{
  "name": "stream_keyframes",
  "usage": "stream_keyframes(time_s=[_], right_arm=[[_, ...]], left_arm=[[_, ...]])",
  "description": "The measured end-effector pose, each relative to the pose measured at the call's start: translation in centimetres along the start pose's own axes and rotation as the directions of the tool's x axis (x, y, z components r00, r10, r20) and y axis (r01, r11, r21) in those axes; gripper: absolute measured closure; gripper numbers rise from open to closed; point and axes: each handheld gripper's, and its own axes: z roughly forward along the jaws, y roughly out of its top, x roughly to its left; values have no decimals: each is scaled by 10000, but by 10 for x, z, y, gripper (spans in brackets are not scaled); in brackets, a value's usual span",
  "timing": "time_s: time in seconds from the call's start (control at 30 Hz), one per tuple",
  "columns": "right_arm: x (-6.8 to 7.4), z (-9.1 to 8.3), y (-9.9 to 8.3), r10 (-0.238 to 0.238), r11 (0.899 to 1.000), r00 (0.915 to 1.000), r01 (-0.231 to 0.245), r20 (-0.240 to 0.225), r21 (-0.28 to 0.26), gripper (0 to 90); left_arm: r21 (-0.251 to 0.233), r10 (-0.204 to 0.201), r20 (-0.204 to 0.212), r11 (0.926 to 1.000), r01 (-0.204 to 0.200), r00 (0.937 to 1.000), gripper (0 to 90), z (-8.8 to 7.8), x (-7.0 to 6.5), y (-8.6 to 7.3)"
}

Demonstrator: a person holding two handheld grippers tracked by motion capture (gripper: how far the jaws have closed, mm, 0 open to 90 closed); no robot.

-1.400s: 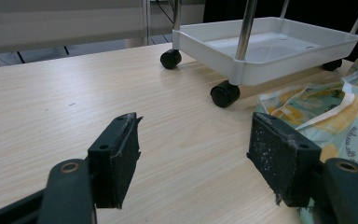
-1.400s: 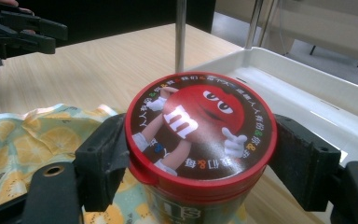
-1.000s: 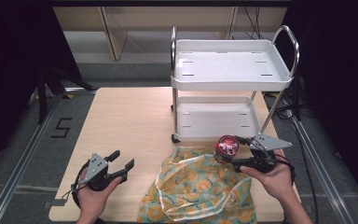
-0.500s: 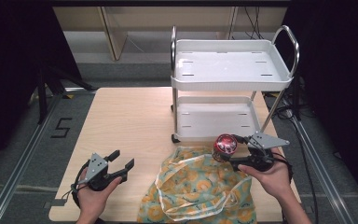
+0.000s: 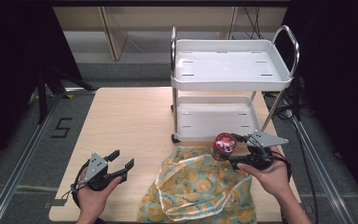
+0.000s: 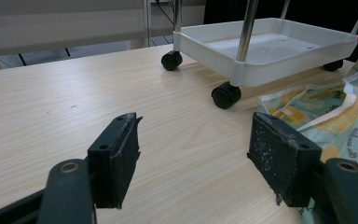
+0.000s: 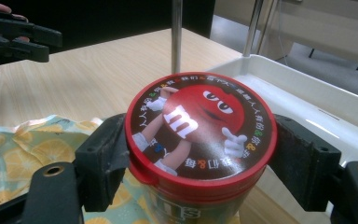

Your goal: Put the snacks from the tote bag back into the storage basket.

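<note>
Tongs x2: right tongs (image 7: 198,154) gripping 1 candy tub (image 7: 200,140), left tongs (image 6: 200,161) wide, 1 cart (image 5: 230,70), 1 bag (image 5: 200,189)

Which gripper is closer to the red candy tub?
The right one. The right gripper has its jaws clamped around the red candy tub, above the yellow patterned bag. The left gripper sits open, far across the table.

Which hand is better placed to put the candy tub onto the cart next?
Right: its claw grips the red-lidded candy tub beside the cart's lower tray. The left claw is open, empty and farther away.
</note>
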Motion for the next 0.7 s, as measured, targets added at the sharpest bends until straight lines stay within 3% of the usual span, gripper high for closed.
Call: stream_keyframes(time_s=[0.03,0.13,0.4,0.53,0.6,0.7], right_arm=[[1,0,0,185,9998,9998,-185,-43,83,262],[0,0,0,13,10000,10000,-13,-40,9,262],[1,2,1,282,9996,9996,-282,-14,-41,261],[-2,3,3,-112,9999,9999,112,-91,-33,262],[0,4,3,136,9999,9999,-136,-30,-51,262],[-2,5,3,-8,9999,10000,9,95,-149,262]], left_arm=[[0,0,0,10000,0,10000,326,0,0,0],[-7,8,-20,10000,-8,10000,325,0,0,0],[-2,-24,-11,10000,24,10000,325,0,0,0],[-4,-43,-31,10000,43,10000,325,0,0,0],[-5,-36,-32,10000,36,10000,325,0,0,0],[-15,-40,-40,10000,40,10000,325,0,0,0]])
